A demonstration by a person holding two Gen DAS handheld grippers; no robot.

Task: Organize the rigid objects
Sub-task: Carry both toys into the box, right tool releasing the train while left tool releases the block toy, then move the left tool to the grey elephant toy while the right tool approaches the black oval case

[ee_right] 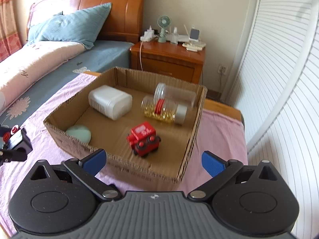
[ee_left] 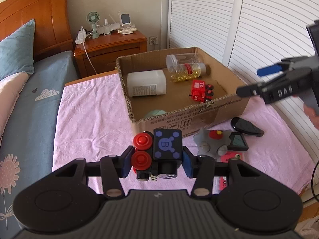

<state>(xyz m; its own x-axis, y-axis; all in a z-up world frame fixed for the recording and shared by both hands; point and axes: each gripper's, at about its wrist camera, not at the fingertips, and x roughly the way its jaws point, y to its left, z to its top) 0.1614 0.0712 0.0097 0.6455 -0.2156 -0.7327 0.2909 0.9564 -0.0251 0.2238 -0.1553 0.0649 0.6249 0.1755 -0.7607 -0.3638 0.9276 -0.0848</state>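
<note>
My left gripper [ee_left: 157, 162] is shut on a black toy train car [ee_left: 159, 151] with red wheels, held above the pink cloth in front of the cardboard box [ee_left: 199, 117]. Inside the box lie a red toy train [ee_left: 201, 92], a white bottle [ee_left: 146, 85], a jar of yellow capsules [ee_left: 186, 70], a clear jar [ee_left: 183, 58] and a pale green item [ee_left: 155, 113]. My right gripper [ee_right: 153, 162] stands open over the box's near wall [ee_right: 127, 165], nothing between its fingers; the red toy train [ee_right: 144, 140] sits on the box floor just beyond. The right gripper [ee_left: 249, 81] also shows at the left view's right edge.
On the pink cloth [ee_left: 89, 119] right of the box lie a grey toy [ee_left: 211, 143], a black oval case [ee_left: 246, 126], a small dark-framed screen [ee_left: 238, 140] and a pink card [ee_left: 231, 157]. A bed [ee_left: 26, 103] lies left, a wooden nightstand [ee_left: 111, 49] behind, slatted doors [ee_left: 269, 29] right.
</note>
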